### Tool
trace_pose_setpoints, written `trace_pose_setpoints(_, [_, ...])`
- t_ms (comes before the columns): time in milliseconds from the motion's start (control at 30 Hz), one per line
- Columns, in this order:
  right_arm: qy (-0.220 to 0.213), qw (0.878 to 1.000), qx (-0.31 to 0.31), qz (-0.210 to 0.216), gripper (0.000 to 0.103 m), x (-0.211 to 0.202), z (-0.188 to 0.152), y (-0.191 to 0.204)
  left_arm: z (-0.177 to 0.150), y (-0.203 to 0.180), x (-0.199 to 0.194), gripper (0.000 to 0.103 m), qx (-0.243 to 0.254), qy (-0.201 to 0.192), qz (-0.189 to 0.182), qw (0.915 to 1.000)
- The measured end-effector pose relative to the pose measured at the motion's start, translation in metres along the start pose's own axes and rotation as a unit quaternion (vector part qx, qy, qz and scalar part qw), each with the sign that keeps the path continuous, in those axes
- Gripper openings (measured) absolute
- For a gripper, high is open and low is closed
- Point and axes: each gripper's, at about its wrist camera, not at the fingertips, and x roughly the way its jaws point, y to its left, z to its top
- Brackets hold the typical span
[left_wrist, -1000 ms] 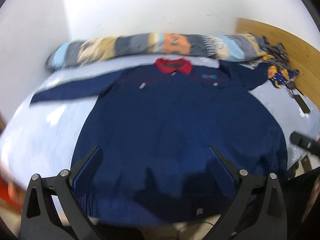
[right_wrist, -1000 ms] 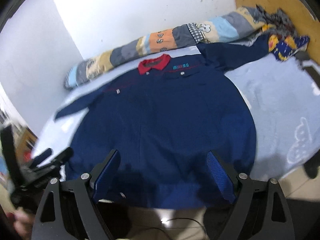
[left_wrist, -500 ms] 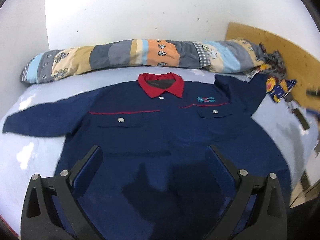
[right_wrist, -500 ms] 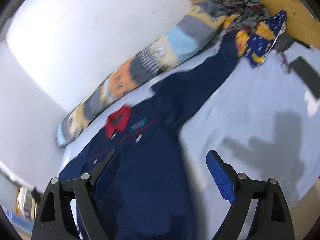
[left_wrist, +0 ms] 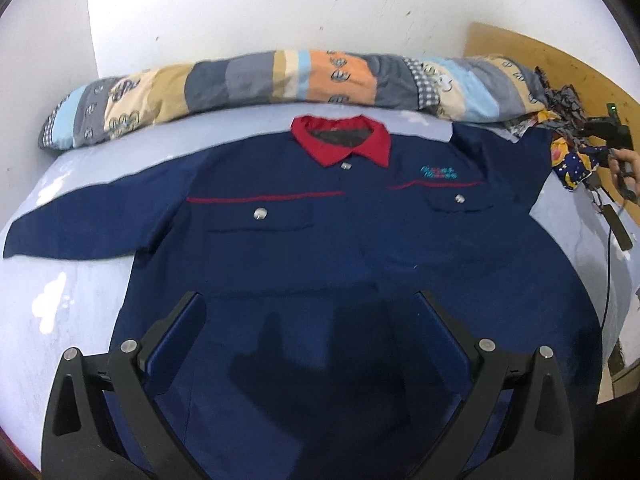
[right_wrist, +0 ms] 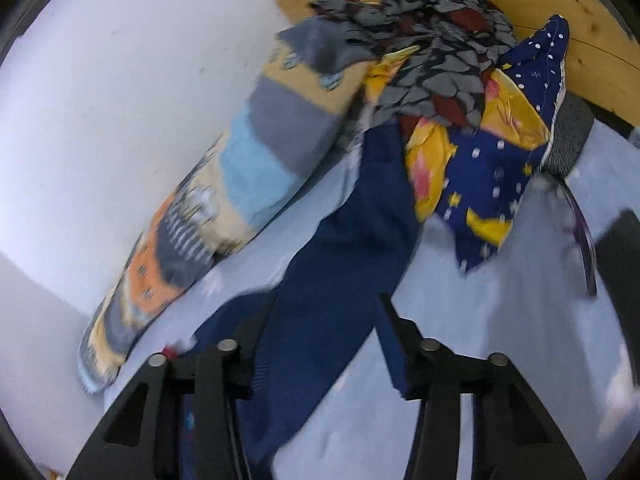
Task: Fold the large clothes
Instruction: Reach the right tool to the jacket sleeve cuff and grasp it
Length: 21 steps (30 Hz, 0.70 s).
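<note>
One large navy work shirt [left_wrist: 340,280] lies spread flat, front up, on a pale blue bed [left_wrist: 60,300], filling most of the left wrist view. At the far left its one sleeve [left_wrist: 92,220] stretches out across the sheet toward the bed's left edge. Along the far side, against the white wall [left_wrist: 280,8], runs a long rolled patchwork quilt [left_wrist: 280,80]. Just near of it sits the shirt's red collar [left_wrist: 340,140], with two snap-buttoned chest pockets below a thin red stripe. The left gripper [left_wrist: 312,304] hovers over the near hem with its jaws wide apart and nothing between them; its shadow falls on the cloth.

Farther right, the shirt's other sleeve [right_wrist: 360,240] runs toward the far right corner, where a heap of patterned clothes [right_wrist: 480,120] lies against a wooden headboard [right_wrist: 560,12]; the sleeve's end reaches the heap. In the right wrist view the right gripper [right_wrist: 324,320] is low over this sleeve, its jaws closing, with the sleeve cloth lying between them; whether the pads already press it I cannot tell. In the left wrist view a person's hand [left_wrist: 624,168] shows at the far right edge.
</note>
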Motion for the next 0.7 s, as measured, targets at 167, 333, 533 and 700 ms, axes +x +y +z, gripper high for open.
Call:
trace_pose_setpoints(167, [0.006, 1.0, 0.002, -0.024, 0.031, 0.057, 0.027, -0.025, -0.003, 0.012, 0.007, 0.102, -0.018, 0.018, -0.012, 0.9996])
trace_pose_setpoints(333, [-0.005, 0.998, -0.022, -0.065, 0.031, 0.097, 0.05, -0.036, -0.008, 0.015, 0.018, 0.102, -0.008, 0.03, 0.007, 0.9995])
trace_pose_setpoints(533, [-0.023, 0.992, -0.039, -0.117, 0.034, 0.12, 0.077, -0.055, -0.013, 0.01, 0.027, 0.102, 0.008, 0.042, 0.013, 0.999])
trace_pose_setpoints(700, [-0.014, 0.996, -0.043, -0.082, 0.033, 0.142, 0.08, -0.058, -0.014, 0.009, 0.035, 0.102, -0.009, 0.059, -0.001, 0.9982])
